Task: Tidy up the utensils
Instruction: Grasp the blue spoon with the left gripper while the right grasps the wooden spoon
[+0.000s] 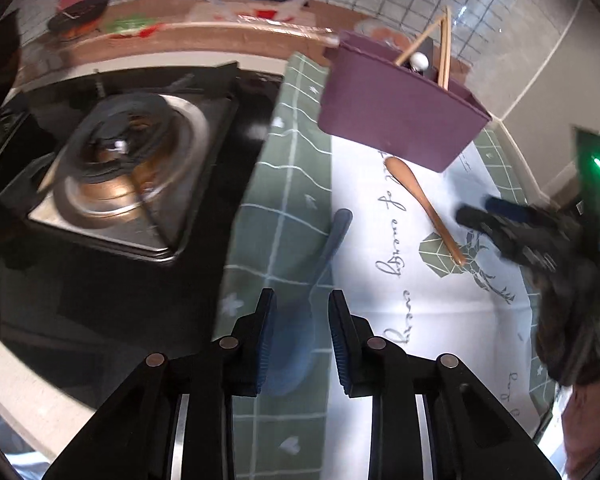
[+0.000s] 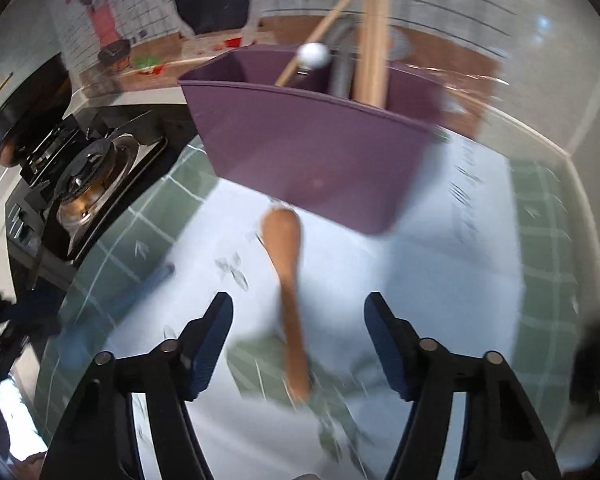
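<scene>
A purple utensil holder (image 1: 396,108) stands at the back of the mat, with chopsticks (image 1: 444,48) and a white-tipped utensil (image 1: 418,60) in it; it also shows in the right wrist view (image 2: 312,148). A wooden spoon (image 1: 424,208) lies on the white cloth in front of it. A blue rice paddle (image 1: 300,320) lies on the green mat. My left gripper (image 1: 302,300) is open, its fingers on either side of the paddle's head. My right gripper (image 2: 298,308) is open above the wooden spoon's (image 2: 290,280) handle, and also shows in the left wrist view (image 1: 484,210).
A gas stove burner (image 1: 120,168) sits on the black hob at left; it also shows in the right wrist view (image 2: 84,176). A green checked mat (image 1: 284,184) with a white printed cloth (image 1: 412,300) covers the counter. A tiled wall runs behind.
</scene>
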The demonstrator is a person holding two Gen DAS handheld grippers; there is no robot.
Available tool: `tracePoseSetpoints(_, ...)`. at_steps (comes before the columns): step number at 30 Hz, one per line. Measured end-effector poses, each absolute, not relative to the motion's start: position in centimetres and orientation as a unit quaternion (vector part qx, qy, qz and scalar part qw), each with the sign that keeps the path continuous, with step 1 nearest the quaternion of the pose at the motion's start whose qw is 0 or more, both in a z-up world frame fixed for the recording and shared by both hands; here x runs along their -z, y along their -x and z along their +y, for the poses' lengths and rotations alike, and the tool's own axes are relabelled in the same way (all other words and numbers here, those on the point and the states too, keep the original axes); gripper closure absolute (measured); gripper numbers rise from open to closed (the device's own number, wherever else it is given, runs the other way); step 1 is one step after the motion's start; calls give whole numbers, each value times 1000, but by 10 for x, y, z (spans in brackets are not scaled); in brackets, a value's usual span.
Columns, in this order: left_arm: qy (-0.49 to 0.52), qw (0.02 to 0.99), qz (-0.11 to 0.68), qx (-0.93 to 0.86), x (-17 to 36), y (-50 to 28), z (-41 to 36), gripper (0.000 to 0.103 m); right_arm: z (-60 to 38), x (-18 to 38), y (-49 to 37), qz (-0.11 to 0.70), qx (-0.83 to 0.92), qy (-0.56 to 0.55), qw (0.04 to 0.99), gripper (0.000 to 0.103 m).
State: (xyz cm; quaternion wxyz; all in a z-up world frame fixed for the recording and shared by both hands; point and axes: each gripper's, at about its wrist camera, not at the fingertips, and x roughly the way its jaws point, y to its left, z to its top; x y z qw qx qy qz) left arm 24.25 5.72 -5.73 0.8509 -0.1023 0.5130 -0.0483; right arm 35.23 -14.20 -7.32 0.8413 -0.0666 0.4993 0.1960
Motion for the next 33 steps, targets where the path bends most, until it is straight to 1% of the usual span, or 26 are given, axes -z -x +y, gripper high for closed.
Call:
tracePoseSetpoints(5, 97, 864, 491, 53, 40, -226, 64, 76, -108, 92, -385, 513, -183, 96, 833, 41)
tracePoseSetpoints(7, 92, 861, 496, 63, 39, -223, 64, 76, -99, 101, -394, 521, -180, 106, 827, 43)
tracePoseSetpoints(8, 92, 859, 499, 68, 40, -223, 62, 76, -96, 106, -397, 529, -181, 109, 822, 48)
tracePoseSetpoints(10, 86, 854, 507, 77, 43, -220, 60, 76, -94, 106, -397, 528, -182, 107, 822, 49)
tracePoseSetpoints(11, 82, 853, 509, 78, 45, -221, 58, 75, -93, 106, -396, 532, -185, 103, 820, 55)
tracePoseSetpoints(12, 76, 852, 512, 79, 46, -220, 56, 75, -94, 105, -395, 532, -187, 101, 820, 66)
tracePoseSetpoints(13, 73, 851, 514, 81, 48, -221, 54, 75, -94, 104, -393, 534, -188, 100, 819, 71)
tracePoseSetpoints(14, 71, 849, 516, 84, 49, -221, 52, 74, -97, 102, -392, 539, -190, 95, 815, 79)
tracePoseSetpoints(20, 60, 843, 524, 106, 53, -229, 42, 73, -127, 90, -372, 544, -177, 60, 818, 80)
tracePoseSetpoints(27, 39, 834, 532, 143, 54, -246, 22, 59, -165, 69, -330, 541, -163, 15, 825, 80)
tracePoseSetpoints(29, 35, 827, 539, 153, 56, -254, 18, 57, -171, 63, -316, 536, -161, 10, 829, 80)
tracePoseSetpoints(33, 24, 803, 573, 163, 66, -283, 8, 57, -179, 52, -299, 522, -156, 6, 838, 80)
